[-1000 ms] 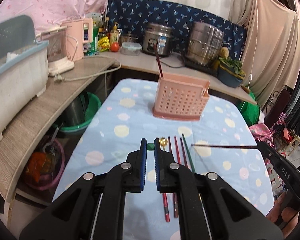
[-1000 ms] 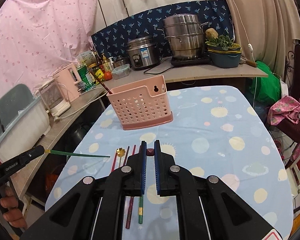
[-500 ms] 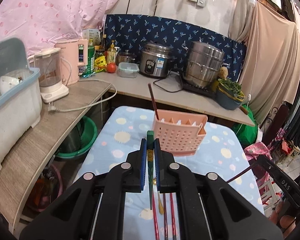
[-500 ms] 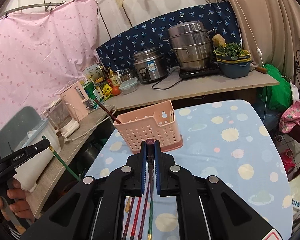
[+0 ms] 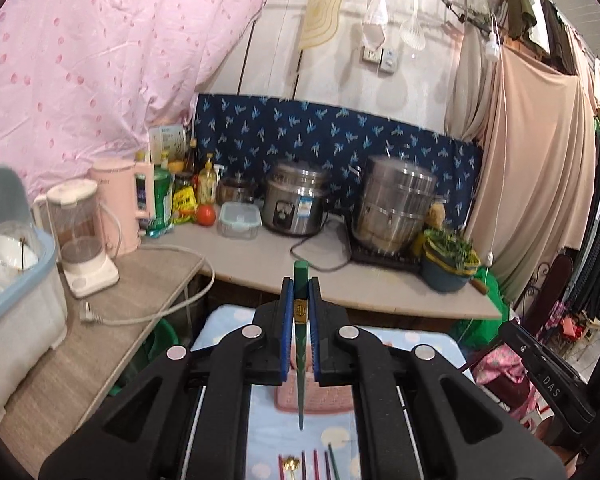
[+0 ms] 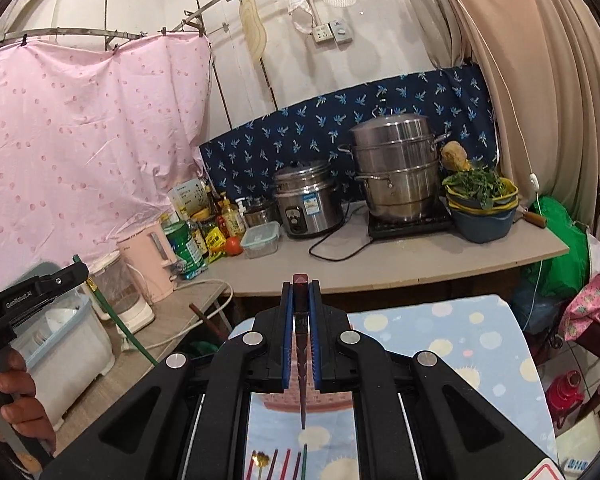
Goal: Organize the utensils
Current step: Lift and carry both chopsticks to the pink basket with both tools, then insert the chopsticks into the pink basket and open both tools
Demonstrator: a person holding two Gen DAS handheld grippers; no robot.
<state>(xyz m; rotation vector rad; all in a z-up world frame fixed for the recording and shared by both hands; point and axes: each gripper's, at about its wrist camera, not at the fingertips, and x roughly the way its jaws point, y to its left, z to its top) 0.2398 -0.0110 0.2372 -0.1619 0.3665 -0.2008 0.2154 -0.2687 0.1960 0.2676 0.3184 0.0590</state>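
My left gripper point(image 5: 300, 292) is clamped on a green chopstick point(image 5: 301, 344); its blue pads point(image 5: 287, 328) press the thick end, which pokes out just past the fingertips, and the thin end hangs down toward the table. My right gripper point(image 6: 301, 292) is clamped the same way on a dark red chopstick point(image 6: 301, 344), thick end up, tip hanging over the cloth.

From the right wrist view I also see the left gripper off to the left, gripped by a hand point(image 6: 14, 396), with the green chopstick slanting down from it.

The pink basket point(image 5: 316, 398) sits on the dotted tablecloth point(image 6: 452, 344), but in both views my own fingers cover most of it; I only see a strip of its perforated wall under each hanging tip. I cannot tell what its compartments hold. A brown stick point(image 6: 208, 322) shows left of my right fingers, its lower end hidden, and I cannot say whether it stands in the basket.

At the bottom edge, cut off by the frame, more utensils lie side by side on the cloth: a gold spoon point(image 5: 291, 465), red chopsticks point(image 5: 317, 465) and another green one point(image 5: 333, 462).

On the side counter, a dish bin point(image 5: 18, 312) holds a white bowl point(image 5: 6, 258).
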